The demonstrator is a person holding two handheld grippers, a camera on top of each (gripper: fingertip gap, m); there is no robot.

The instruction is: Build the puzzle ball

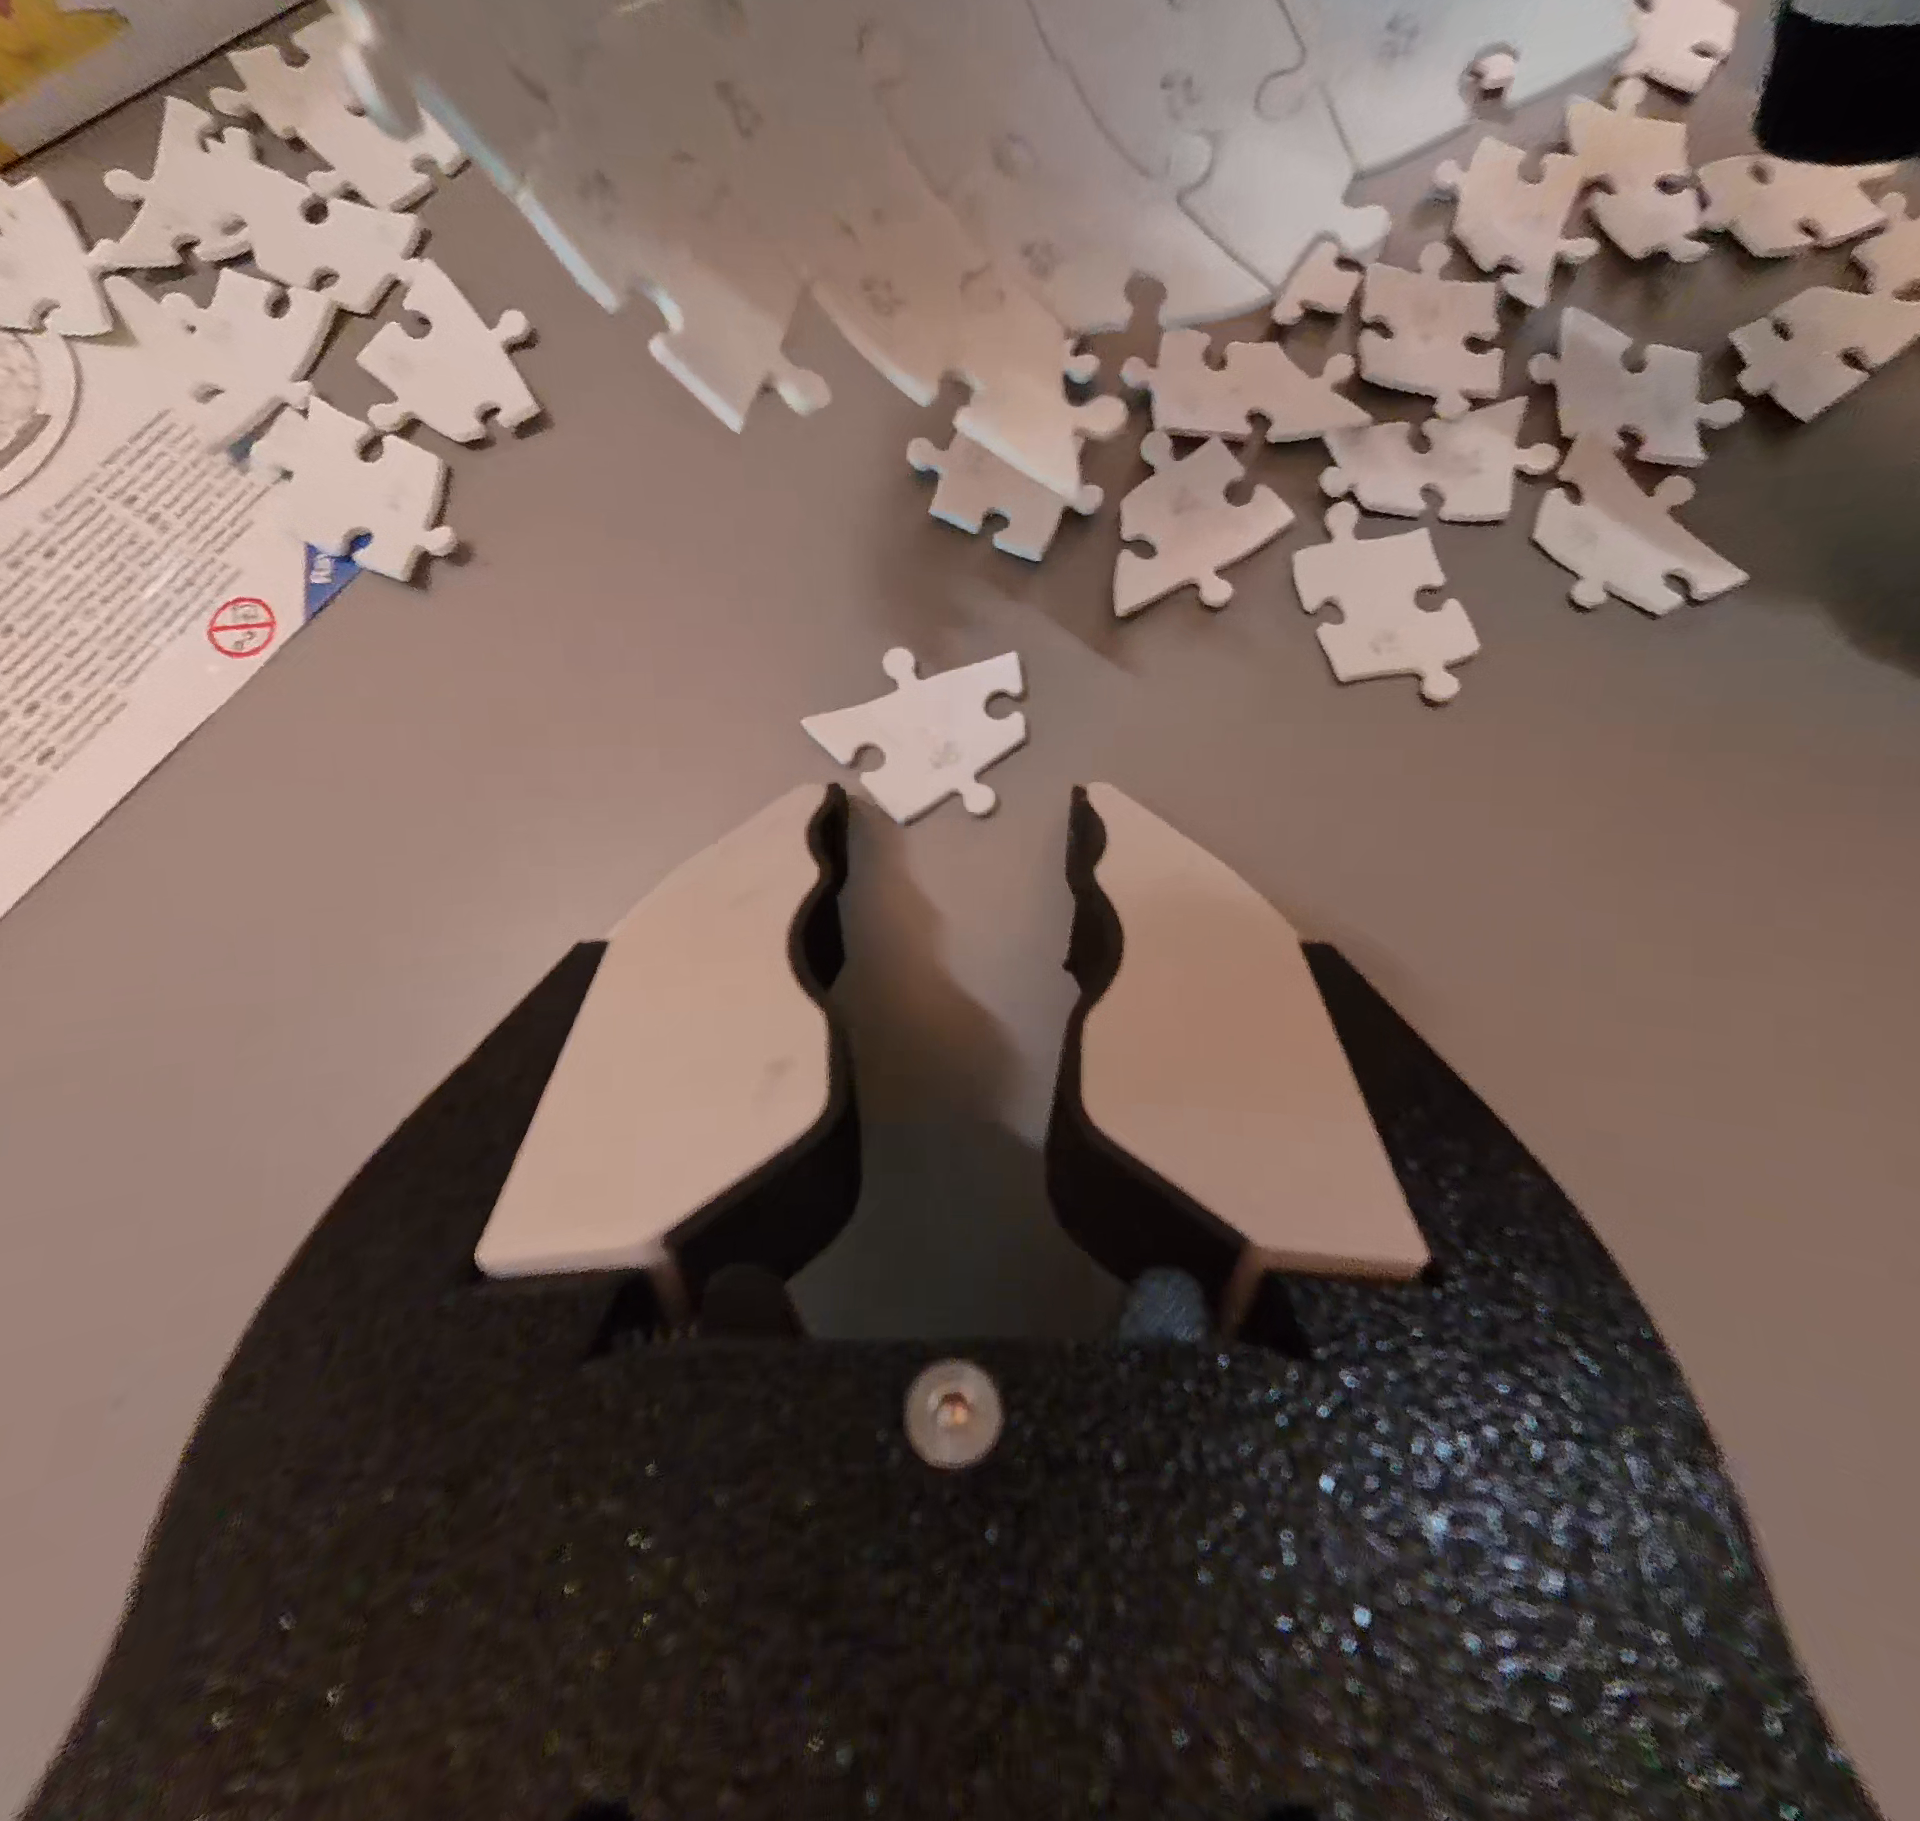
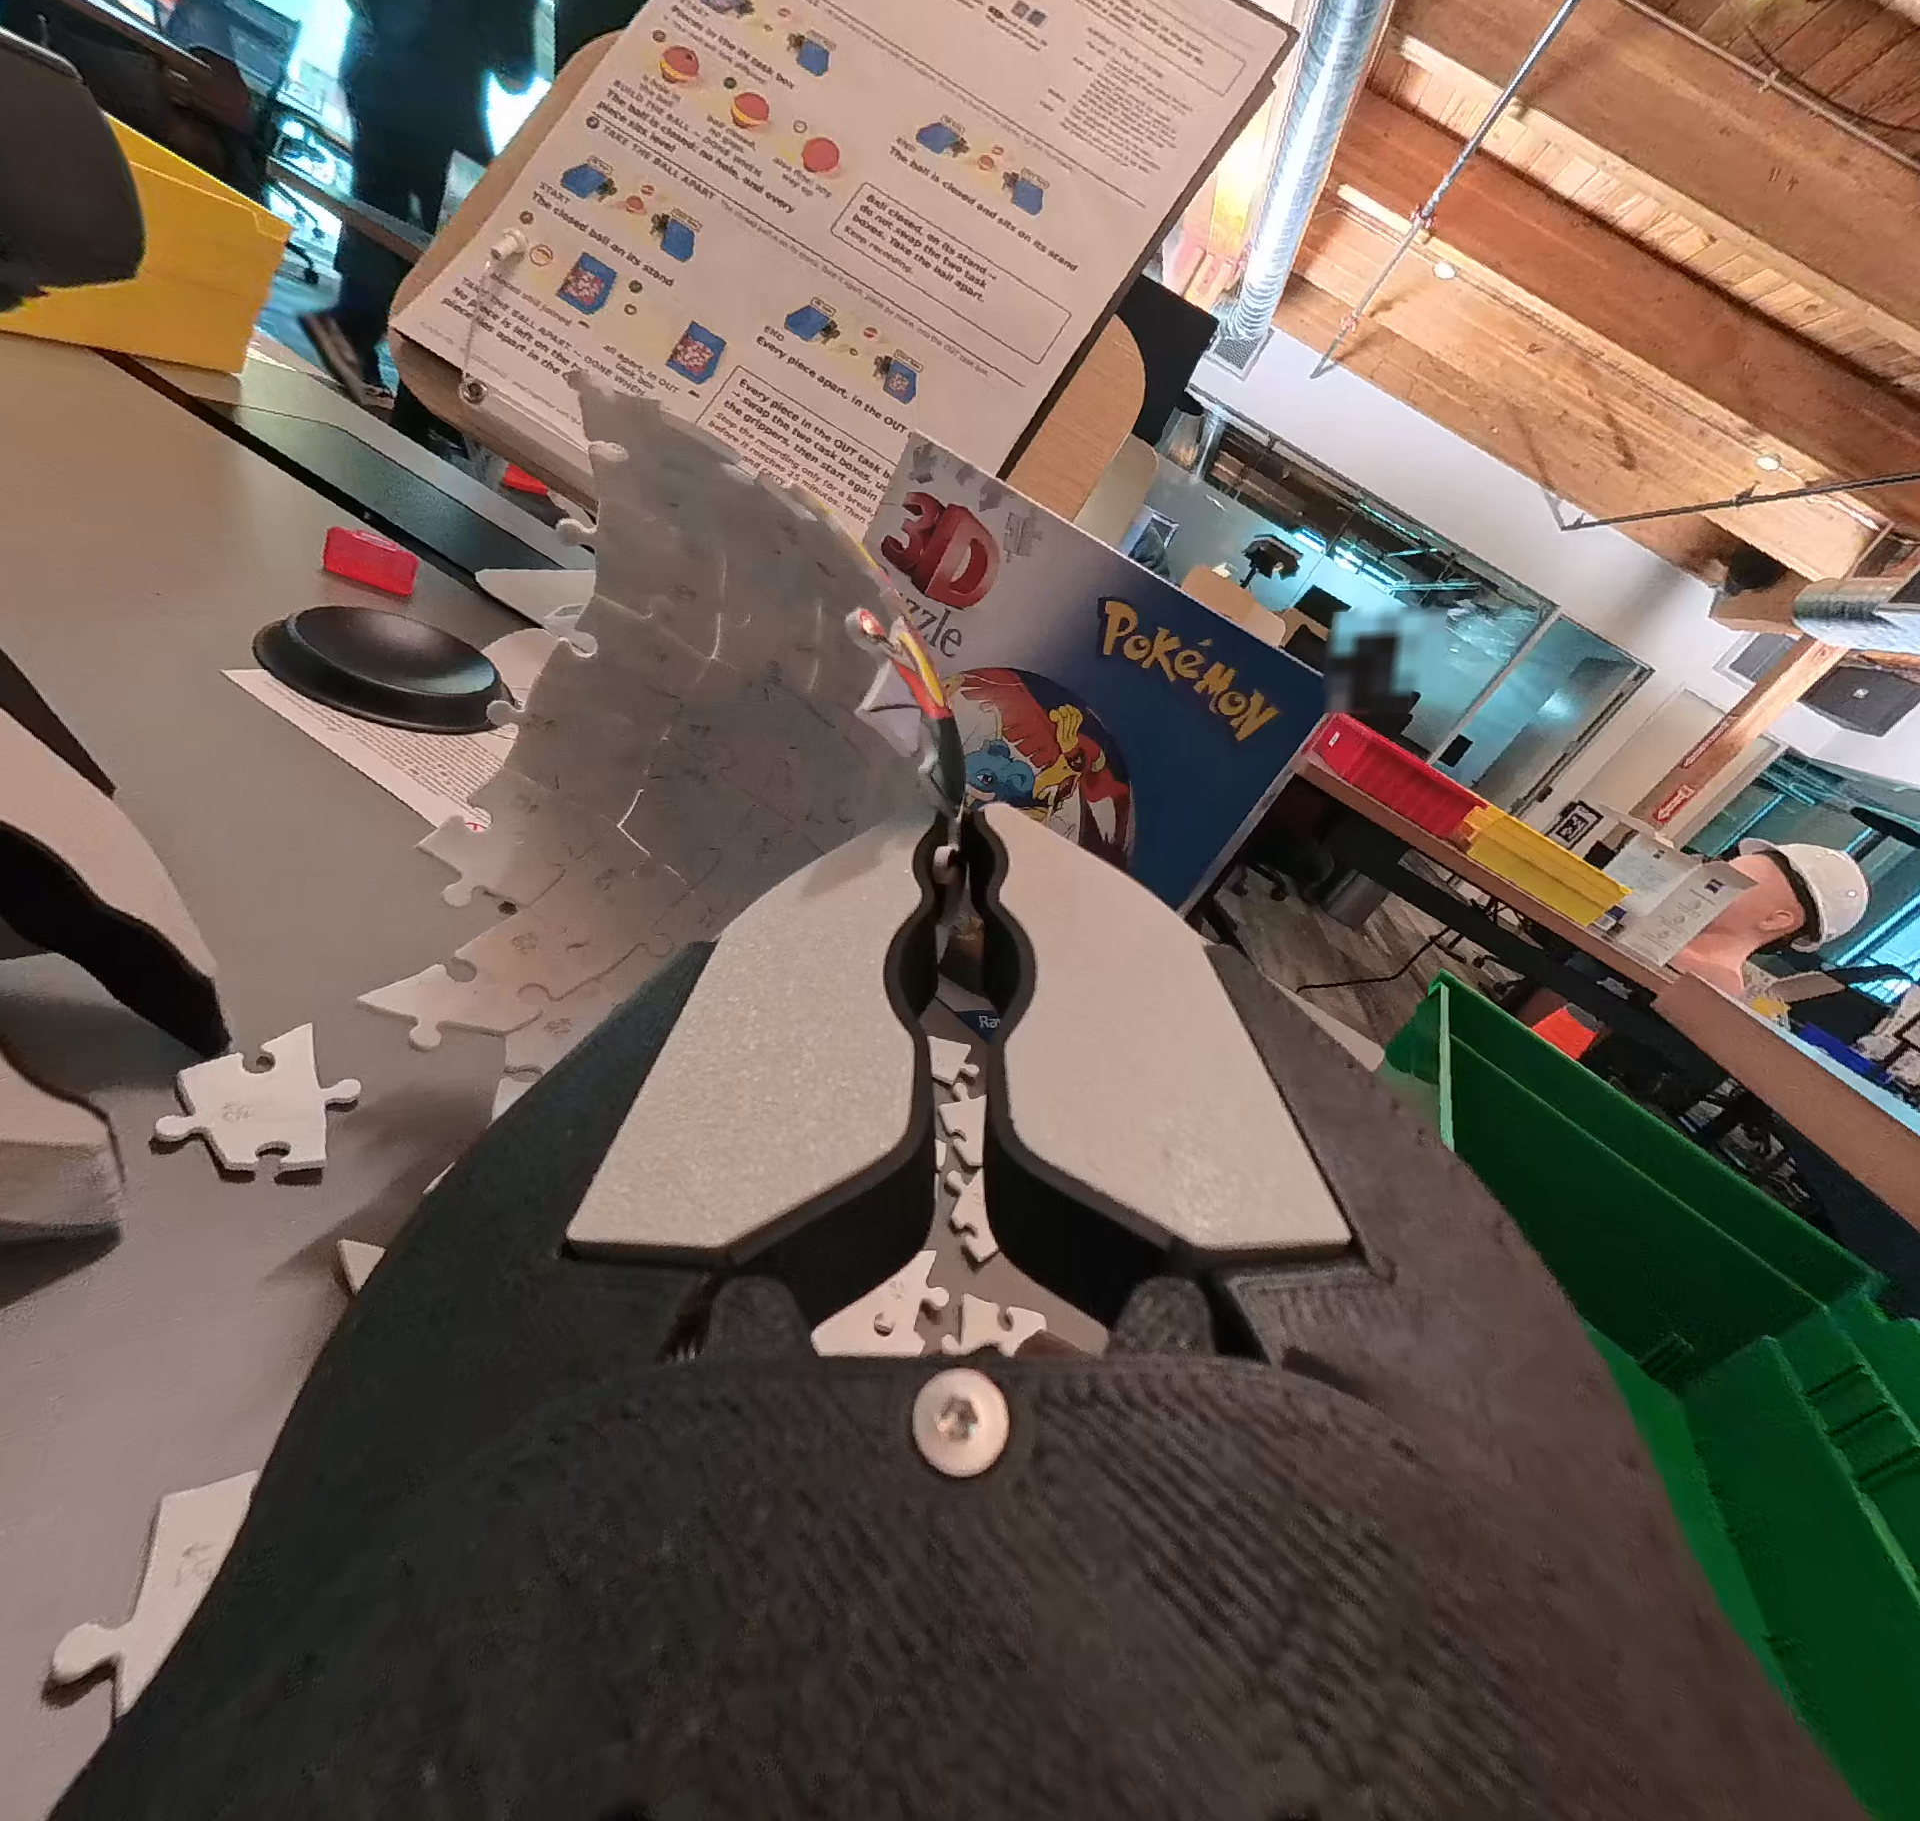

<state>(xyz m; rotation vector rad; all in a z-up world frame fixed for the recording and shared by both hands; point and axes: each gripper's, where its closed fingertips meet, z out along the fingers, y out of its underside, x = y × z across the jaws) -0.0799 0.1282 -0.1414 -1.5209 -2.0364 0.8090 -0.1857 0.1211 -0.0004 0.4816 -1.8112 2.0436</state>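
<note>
A curved, partly built shell of the puzzle ball [image 1: 935, 109], white inside, is held up above the grey table. My right gripper [image 2: 961, 841] is shut on the shell's edge [image 2: 707, 691], and the shell rises to the left of its fingers. My left gripper [image 1: 956, 795] is open and empty, low over the table. A single white puzzle piece [image 1: 930, 732] lies flat just beyond its fingertips. Several loose white pieces [image 1: 1455, 400] lie scattered under and beside the shell. The left gripper shows dark at the left edge of the right wrist view [image 2: 83, 940].
A printed leaflet [image 1: 114, 587] lies at the left. The puzzle box [image 2: 1122, 722] stands behind the shell, with an instruction board [image 2: 831, 182] behind it. A black round stand [image 2: 379, 665], a green bin [image 2: 1683, 1304] at the right and a yellow bin [image 2: 177, 265] are nearby. There is about 15 cm between the tips of the two grippers.
</note>
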